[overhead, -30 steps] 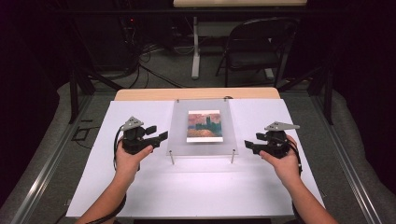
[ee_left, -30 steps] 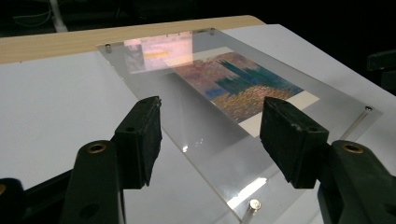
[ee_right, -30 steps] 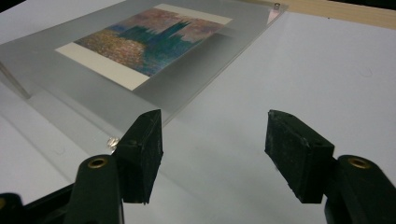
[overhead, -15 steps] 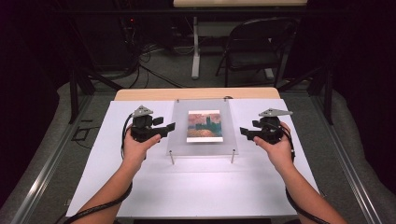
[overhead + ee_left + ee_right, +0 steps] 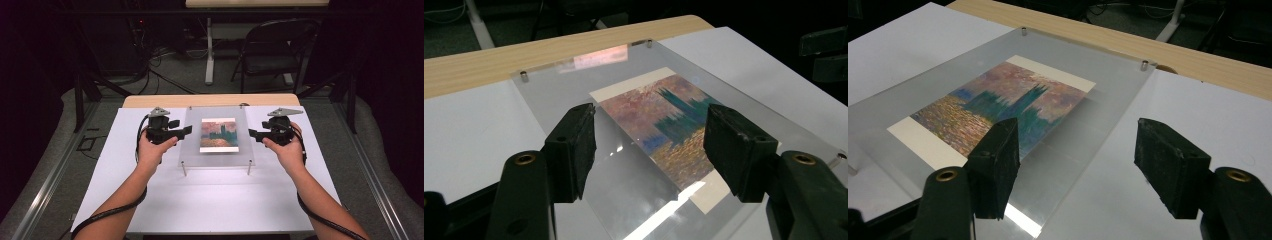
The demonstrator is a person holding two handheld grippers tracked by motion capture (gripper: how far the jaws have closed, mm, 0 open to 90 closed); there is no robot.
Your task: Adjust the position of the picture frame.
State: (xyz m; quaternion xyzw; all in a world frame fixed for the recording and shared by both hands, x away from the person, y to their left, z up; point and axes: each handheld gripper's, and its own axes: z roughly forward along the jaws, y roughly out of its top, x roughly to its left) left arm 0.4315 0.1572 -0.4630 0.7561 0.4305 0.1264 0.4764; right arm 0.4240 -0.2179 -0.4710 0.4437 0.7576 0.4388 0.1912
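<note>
A clear acrylic sheet on metal standoffs (image 5: pixel 217 136), covering a painted postcard (image 5: pixel 218 134), lies between the spread, empty left claw (image 5: pixel 186 131) and right claw (image 5: pixel 251 134) on the white worktop (image 5: pixel 210 195).

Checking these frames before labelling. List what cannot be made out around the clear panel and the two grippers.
- Clear panel: in the left gripper view the bottom edge cuts off its near side.
- Picture: in the right gripper view, a jaw covers its near corner.
- Posts: high view, too small to show how they are fixed.
- Left gripper, right gripper: high view, too small to show any contact with the panel.
</note>
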